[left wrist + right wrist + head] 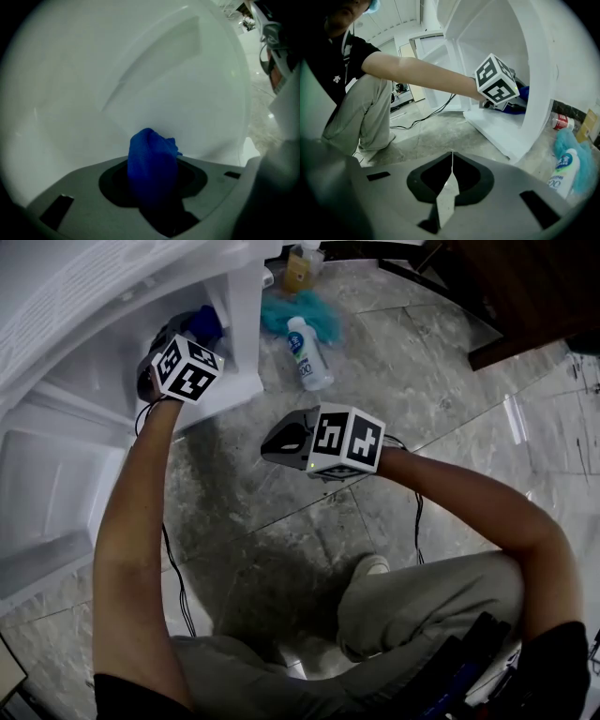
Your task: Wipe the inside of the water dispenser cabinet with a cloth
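Stone floor [422, 371] lying open at 3 o'clock of cabinet [246, 334]; L gripper [152, 187] clamping blue cloth [151, 154] inside; R gripper [449, 176] hanging shut, empty; bottle [307, 354] label too small to read.

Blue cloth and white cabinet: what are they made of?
The blue cloth looks like soft, matte woven fabric: it bunches into folds and shows a fine weave. The white cabinet seems smooth, slightly shiny moulded plastic, judging by its rounded ridges, though painted metal is possible.
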The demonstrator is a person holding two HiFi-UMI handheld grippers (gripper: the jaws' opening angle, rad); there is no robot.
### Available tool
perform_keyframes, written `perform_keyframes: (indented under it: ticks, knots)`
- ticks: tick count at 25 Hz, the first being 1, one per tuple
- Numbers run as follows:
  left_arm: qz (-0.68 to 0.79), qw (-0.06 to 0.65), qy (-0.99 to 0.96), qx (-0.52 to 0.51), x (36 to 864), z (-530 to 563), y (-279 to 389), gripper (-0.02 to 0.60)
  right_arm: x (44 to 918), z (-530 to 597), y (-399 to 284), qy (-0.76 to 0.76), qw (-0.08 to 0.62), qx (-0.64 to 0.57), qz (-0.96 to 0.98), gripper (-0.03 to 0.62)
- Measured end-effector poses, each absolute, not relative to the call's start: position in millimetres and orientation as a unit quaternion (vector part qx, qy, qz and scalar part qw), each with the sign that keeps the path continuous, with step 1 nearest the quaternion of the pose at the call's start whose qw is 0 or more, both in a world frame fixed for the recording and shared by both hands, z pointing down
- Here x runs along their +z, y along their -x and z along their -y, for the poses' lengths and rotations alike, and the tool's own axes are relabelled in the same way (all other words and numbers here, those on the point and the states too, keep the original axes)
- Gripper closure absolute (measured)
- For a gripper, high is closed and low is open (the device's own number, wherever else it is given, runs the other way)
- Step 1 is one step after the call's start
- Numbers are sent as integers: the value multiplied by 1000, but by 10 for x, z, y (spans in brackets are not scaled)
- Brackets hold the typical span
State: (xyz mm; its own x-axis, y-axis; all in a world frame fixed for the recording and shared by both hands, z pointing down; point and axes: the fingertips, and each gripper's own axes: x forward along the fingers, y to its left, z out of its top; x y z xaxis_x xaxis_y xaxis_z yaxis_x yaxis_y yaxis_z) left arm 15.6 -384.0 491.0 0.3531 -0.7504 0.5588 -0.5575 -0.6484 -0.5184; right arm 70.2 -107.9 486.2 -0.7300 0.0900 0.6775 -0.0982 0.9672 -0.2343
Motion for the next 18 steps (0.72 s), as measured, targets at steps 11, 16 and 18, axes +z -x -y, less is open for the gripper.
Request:
perform_keyframes:
  ticks: [11,16,18]
  knots:
    - [-418,100,813,-393,4871,3892,-116,416,4994,1027,-978,-7,392,135,910,592]
    - [-390,112,825,-393,4913,3726,-201,416,5021,1009,-837,13,396,124,910,592]
    - [-388,112,824,-397,4920,3781,-188,416,4994,975,-806,17,391,128,911,592]
